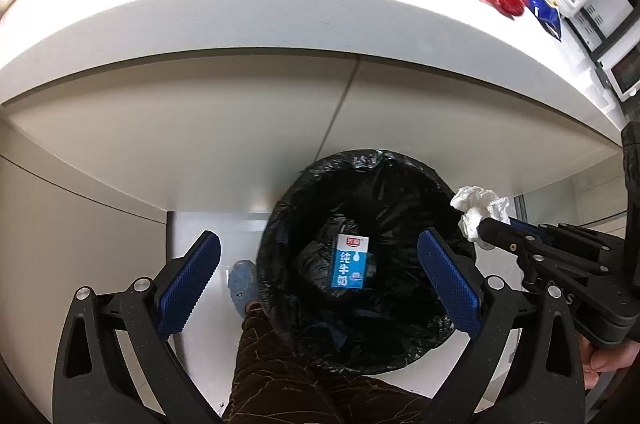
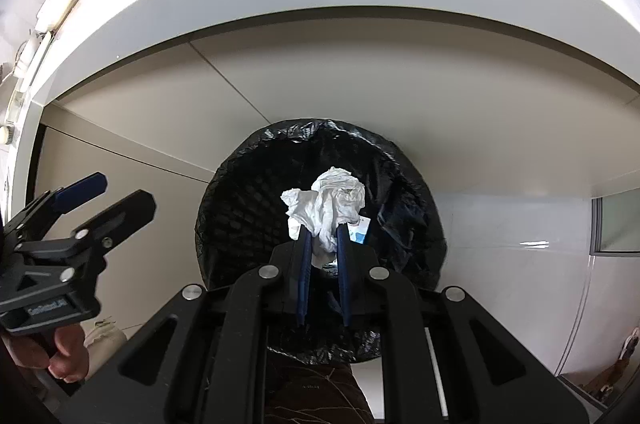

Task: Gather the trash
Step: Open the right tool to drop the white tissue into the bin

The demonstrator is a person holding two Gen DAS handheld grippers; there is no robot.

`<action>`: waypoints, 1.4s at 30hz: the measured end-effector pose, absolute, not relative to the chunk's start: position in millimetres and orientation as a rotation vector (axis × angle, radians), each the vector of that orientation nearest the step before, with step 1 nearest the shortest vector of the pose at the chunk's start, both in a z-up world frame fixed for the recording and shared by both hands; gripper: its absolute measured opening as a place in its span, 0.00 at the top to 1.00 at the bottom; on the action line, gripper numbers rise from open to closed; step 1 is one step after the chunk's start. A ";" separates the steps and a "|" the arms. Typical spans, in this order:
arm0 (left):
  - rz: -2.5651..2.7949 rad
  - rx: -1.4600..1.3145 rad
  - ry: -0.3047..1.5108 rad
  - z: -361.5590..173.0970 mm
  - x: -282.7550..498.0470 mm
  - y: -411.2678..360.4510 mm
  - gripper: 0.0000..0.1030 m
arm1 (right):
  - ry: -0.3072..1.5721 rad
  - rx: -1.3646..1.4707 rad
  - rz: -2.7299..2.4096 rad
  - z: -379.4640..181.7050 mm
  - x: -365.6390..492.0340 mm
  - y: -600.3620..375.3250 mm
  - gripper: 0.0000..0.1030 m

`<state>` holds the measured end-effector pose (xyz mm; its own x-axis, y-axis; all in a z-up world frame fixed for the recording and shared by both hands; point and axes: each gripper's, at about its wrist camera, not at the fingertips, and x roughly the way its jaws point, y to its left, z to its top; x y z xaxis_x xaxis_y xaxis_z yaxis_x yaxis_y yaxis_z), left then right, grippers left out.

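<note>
Tissue point(image 2: 326, 210) crumpled, white, over black-lined bin point(image 2: 240, 208) | hides most of milk carton point(image 1: 349, 261) inside | right gripper point(image 2: 322, 236) clenched on tissue | left gripper point(image 1: 316, 274) spread wide, empty

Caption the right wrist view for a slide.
Right gripper clamps a crumpled white tissue above the black-lined trash bin.

The bin point(image 1: 360, 264) stands on the floor before the tabletop point(image 1: 280, 20), with a milk carton point(image 1: 349, 261) lying inside it. The left claw point(image 1: 320, 284) hangs above the bin's mouth. The right claw point(image 2: 325, 224), to its right, holds a crumpled tissue point(image 2: 328, 204) over the bin.
</note>
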<state>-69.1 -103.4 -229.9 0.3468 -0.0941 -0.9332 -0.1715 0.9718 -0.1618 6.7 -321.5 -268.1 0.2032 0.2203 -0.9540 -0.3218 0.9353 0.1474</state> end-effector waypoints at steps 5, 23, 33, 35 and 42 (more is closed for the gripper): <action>0.081 -0.271 1.214 -228.4 -74.4 -88.6 0.06 | 1.324 -0.115 0.390 -273.6 8.1 -301.8 0.89; 0.144 -0.298 1.204 -232.1 -82.0 -52.4 0.06 | 1.344 -0.193 0.402 -291.3 11.7 -257.0 0.66; 0.124 -0.289 1.221 -239.9 -79.0 -55.6 0.06 | 1.334 -0.204 0.360 -288.8 11.9 -261.1 0.40; 0.117 -0.286 1.224 -240.5 -77.8 -58.0 0.06 | 1.331 -0.211 0.348 -287.4 11.8 -263.5 0.33; 0.096 -0.272 1.233 -235.0 -74.7 -65.7 0.06 | 1.286 -0.205 0.315 -272.0 10.8 -278.9 0.15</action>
